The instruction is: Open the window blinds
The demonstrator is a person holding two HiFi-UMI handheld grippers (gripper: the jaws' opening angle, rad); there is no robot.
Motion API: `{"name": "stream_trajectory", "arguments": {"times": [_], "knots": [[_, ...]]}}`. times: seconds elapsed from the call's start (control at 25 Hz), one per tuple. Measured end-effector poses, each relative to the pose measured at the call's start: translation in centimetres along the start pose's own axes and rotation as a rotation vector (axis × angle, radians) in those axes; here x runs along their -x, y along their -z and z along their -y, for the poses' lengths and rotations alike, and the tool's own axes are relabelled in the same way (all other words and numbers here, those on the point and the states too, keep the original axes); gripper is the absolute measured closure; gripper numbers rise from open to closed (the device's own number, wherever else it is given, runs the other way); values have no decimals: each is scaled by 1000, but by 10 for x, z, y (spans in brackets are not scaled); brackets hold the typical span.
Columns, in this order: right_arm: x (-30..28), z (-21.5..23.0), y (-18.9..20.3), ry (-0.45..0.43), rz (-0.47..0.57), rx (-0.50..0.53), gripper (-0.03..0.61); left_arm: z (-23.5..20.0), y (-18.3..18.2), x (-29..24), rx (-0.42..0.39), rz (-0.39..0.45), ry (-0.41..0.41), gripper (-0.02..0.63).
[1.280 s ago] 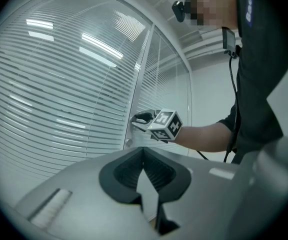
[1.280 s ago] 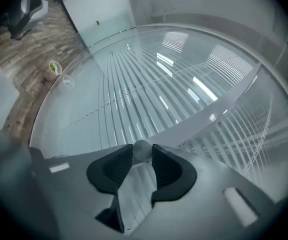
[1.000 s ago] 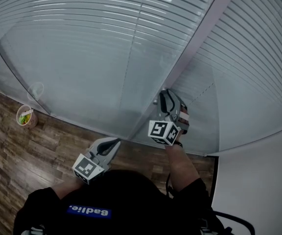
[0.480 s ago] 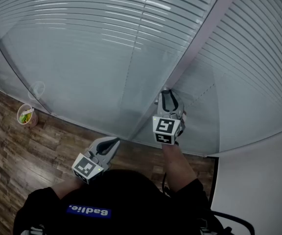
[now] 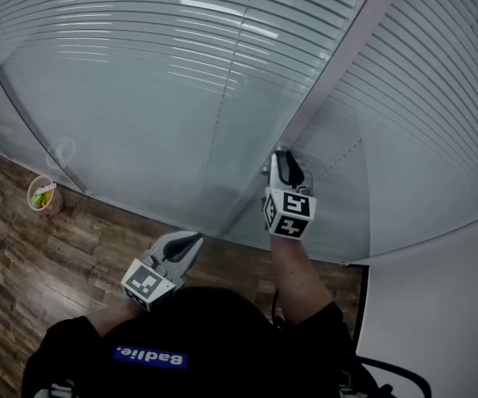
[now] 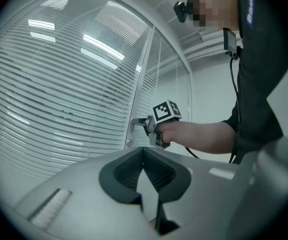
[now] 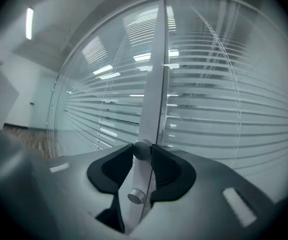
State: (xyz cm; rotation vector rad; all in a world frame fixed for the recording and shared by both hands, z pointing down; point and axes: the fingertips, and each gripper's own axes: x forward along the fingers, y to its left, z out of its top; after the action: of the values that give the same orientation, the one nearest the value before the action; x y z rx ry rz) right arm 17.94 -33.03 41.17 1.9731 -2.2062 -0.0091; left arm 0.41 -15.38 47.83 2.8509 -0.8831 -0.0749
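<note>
The blinds hang with their slats level behind glass panes, split by a pale upright frame post. A small dark round knob stands out from that post. My right gripper points level at the post, and its jaws are closing with the knob pinched between the two pads. From the head view, the right gripper touches the post at waist height and hides the knob. My left gripper hangs lower left, shut and holding nothing, away from the glass; its tips meet.
A second silver stud sits on the post just below the gripped knob. A cup with green contents stands on the wooden floor by the glass at left. A white wall closes the right side.
My right gripper has rolled about its own axis while staying on the knob; its marker cube shows a different face. The left gripper has kept still.
</note>
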Motion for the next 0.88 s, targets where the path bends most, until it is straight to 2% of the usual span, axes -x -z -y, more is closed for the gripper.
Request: {"name": "stream_trajectory", "arguments": {"times": [0.08, 0.12, 0.2, 0.28, 0.36, 0.52, 0.6, 0.64, 0.72, 0.8, 0.88], "knots": [[1, 2, -1, -9, -8, -50, 469, 2, 0, 1, 2, 0, 4, 614], [1, 3, -2, -10, -12, -30, 468, 3, 0, 1, 3, 0, 6, 614], [3, 2, -5, -6, -16, 90, 462, 5, -1, 0, 5, 0, 10, 614], [5, -3, -7, -3, -20, 278, 416, 7, -2, -1, 7, 0, 14, 614], [6, -9, -4, 0, -39, 524, 381, 8, -1, -1, 8, -1, 18, 614], [6, -15, 2, 71, -56, 1069, 380, 9, 1, -2, 11, -3, 18, 614], [4, -17, 4, 100, -56, 1265, 380, 10, 2, 0, 13, -2, 17, 614], [3, -19, 5, 104, -56, 1324, 381, 10, 2, 0, 13, -2, 16, 614], [1, -19, 8, 107, -58, 1381, 418, 10, 6, 0, 13, -3, 16, 614], [-1, -16, 9, 105, -61, 1382, 449, 10, 6, -1, 14, -2, 16, 614], [-1, -15, 9, 105, -62, 1361, 451, 10, 5, -2, 15, -1, 13, 614]]}}
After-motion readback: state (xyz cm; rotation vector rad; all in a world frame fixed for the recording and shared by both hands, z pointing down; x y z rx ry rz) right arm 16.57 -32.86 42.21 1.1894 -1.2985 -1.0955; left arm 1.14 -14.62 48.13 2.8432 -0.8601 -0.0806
